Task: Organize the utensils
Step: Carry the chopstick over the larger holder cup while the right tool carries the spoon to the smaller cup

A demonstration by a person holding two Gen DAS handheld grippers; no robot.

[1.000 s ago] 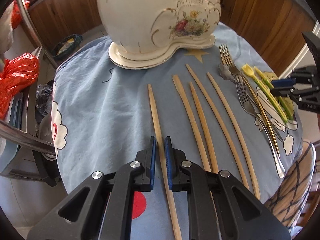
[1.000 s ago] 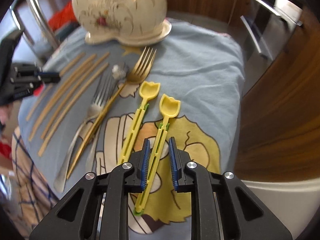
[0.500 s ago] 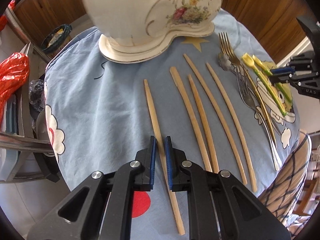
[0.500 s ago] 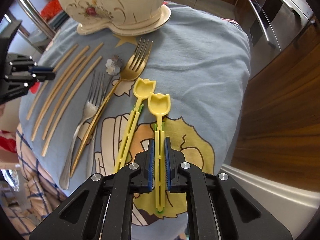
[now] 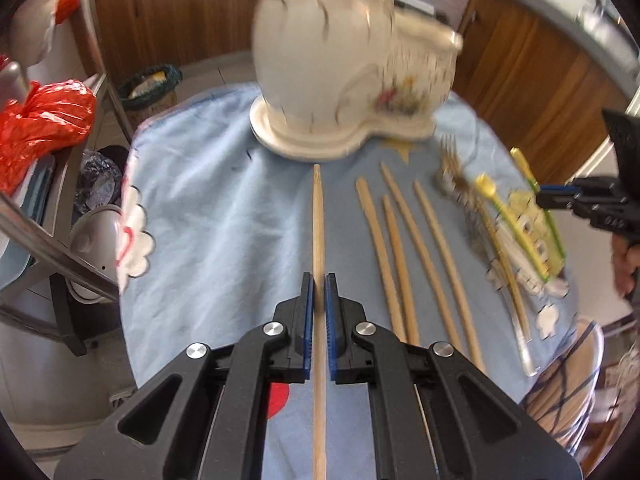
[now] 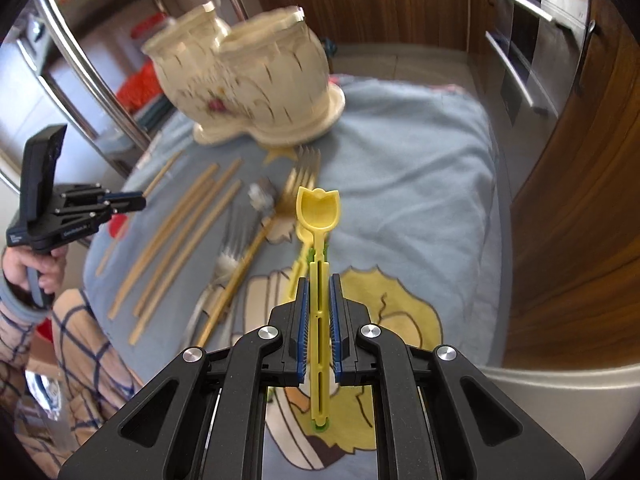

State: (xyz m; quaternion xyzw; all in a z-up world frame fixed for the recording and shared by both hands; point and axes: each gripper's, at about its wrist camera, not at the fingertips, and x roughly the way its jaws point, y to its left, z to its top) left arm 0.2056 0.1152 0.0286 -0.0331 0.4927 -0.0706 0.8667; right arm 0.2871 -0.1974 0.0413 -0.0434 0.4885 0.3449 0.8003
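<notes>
Your left gripper (image 5: 319, 280) has its fingers closed on one wooden stick (image 5: 318, 216), and your right gripper (image 6: 318, 280) has its fingers closed on the yellow plastic spoon (image 6: 319, 216). Both things seem to be lifted a little from the blue cloth (image 6: 412, 168) of the desk; the stick points straight ahead toward the ceramic holder (image 5: 352, 60), and the spoon bowl stands in front of the right fingers.

The step in hand is, I think, to carry these two utensils to the holder, which stands at the far side of the desk with two openings at its top. To do it well, raise each piece high enough that the front end passes over the rim before you move forward. The stick is long and held near its back part, so its tip can swing; turn your wrist slowly and watch the tip, not the fingers. Bring one hand first, then the other, so the grippers do not meet above the holder.

The four other sticks (image 5: 404, 248), the forks (image 6: 256, 236) and the second yellow spoon (image 5: 500, 216) lie between your hands on the cloth. Keep the lifted pieces above them. Loosen the grip only when the lower end is inside an opening.
</notes>
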